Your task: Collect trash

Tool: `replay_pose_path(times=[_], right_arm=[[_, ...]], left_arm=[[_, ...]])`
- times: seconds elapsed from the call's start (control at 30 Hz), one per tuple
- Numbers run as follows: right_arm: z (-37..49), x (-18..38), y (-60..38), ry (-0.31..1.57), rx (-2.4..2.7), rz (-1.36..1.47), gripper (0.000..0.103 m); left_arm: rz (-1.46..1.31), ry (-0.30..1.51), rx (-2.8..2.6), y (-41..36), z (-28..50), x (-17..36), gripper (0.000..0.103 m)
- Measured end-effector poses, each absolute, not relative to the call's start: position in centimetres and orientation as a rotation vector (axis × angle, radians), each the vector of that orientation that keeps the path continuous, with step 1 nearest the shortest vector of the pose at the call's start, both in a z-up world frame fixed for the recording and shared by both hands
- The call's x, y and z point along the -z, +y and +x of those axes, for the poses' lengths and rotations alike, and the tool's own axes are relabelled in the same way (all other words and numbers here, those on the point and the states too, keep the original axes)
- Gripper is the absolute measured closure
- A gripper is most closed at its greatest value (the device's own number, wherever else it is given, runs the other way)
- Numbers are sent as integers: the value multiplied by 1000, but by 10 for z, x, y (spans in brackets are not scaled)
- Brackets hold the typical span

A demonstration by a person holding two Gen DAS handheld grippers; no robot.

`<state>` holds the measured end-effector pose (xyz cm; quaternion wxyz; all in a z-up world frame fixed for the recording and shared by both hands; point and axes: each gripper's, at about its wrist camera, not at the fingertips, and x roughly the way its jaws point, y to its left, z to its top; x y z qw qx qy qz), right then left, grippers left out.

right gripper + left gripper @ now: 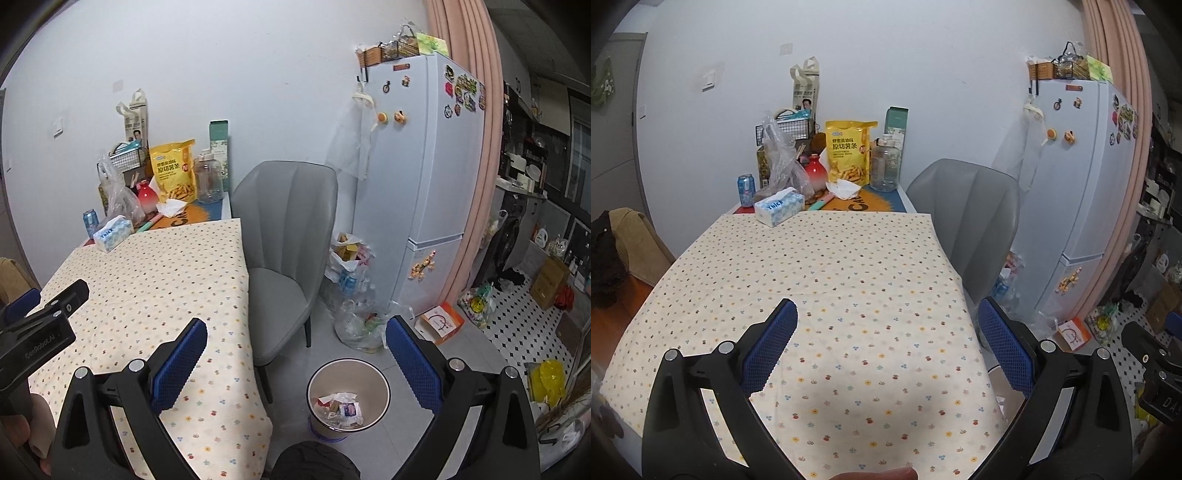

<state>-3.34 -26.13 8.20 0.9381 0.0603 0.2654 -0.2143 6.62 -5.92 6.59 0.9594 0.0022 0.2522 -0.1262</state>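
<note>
Gaping wide, left tool (888, 325) and right tool (295, 341) hold nothing.

Grey chair (284, 236) between floral-clothed table (155, 280) and white fridge (417, 166).

We count two claws, one bench, one chair, one fridge and one bin.

At the bench's (849, 266) far end we count one tissue box (779, 211), one blue drink can (746, 190), one yellow snack bag (848, 152), one clear water jug (884, 164), one red vase (816, 174), one crumpled white paper (846, 190) and one clear plastic bag (783, 162). On the floor we count one grey chair (284, 236), one fridge (417, 166) and one round waste bin (348, 398) with several scraps inside. Each claw, left (886, 354) and right (295, 354), shows two blue pads spread wide.
</note>
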Motion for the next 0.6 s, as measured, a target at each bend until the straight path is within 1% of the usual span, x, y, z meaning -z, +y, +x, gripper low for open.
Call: replay_pose_path(times=[0.6], right_arm=[[-39,-77,-263,533,443,134,8]], left_arm=[[39,508,252,-59,59,-63,6]])
